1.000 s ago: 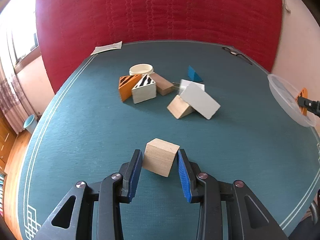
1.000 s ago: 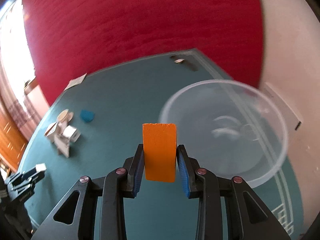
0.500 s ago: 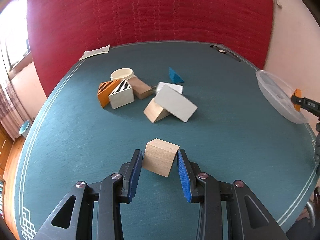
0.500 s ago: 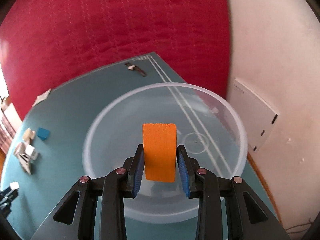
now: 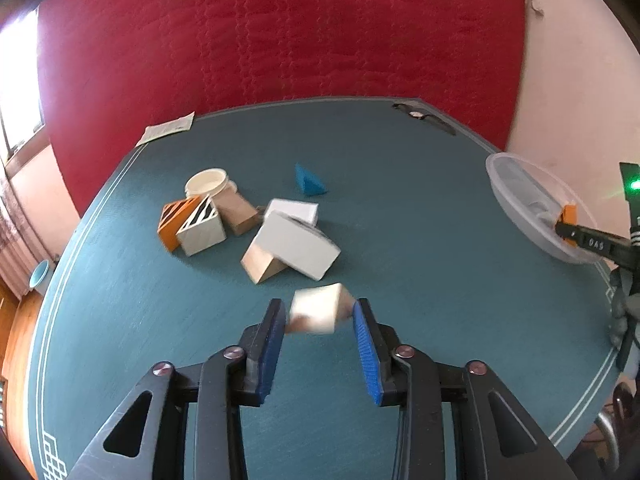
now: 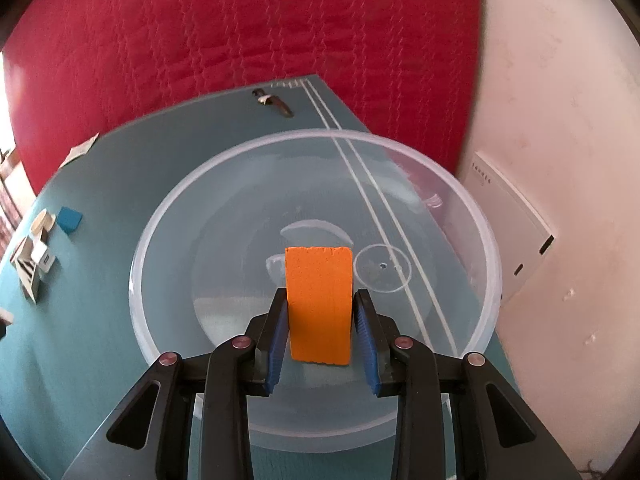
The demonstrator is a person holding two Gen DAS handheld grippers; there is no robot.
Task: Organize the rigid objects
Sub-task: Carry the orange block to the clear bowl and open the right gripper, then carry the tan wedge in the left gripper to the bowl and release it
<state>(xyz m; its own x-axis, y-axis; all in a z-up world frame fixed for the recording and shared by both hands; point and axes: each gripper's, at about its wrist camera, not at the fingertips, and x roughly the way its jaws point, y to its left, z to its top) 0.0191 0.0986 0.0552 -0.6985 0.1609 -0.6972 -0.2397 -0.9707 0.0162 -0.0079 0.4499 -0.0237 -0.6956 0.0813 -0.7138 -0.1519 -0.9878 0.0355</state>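
teal table (image 5: 400, 208): only right view shows bowl (image 6: 400, 152) interior beneath orange block (image 6: 319, 304).

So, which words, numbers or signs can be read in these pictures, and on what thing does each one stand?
"0AS", as far as it can be made out: small white print on the black side of the right gripper.
Sheet of paper: printed lines, too small to read.
White wall panel: one short word near its top, too blurred to read.
No other text shows.
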